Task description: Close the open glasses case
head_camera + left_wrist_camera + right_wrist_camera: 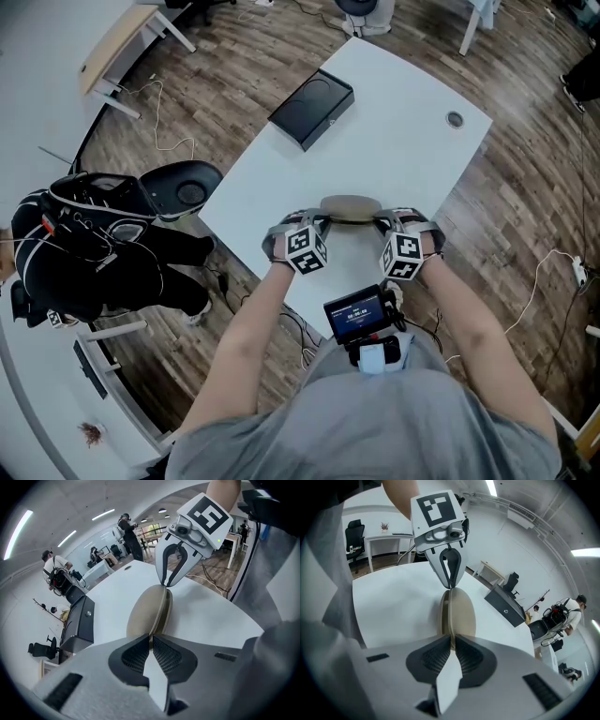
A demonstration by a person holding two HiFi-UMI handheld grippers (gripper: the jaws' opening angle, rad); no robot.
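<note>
Left gripper and right gripper face each other, jaws pinching the glasses case ends

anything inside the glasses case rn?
Cannot tell. The glasses case shows only its tan outer shells, pressed nearly together along a thin seam, so the interior is covered. The left gripper and the right gripper each pinch one end.

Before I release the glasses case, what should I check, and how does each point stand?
1. Left gripper shut on one end of the tan oval glasses case: ok.
2. Right gripper shut on the other end: ok.
3. Shells together, only a thin seam showing: ok.
4. Snapped fully shut: cannot tell.
5. Flat black box on the white table, well apart from the case: ok.
</note>
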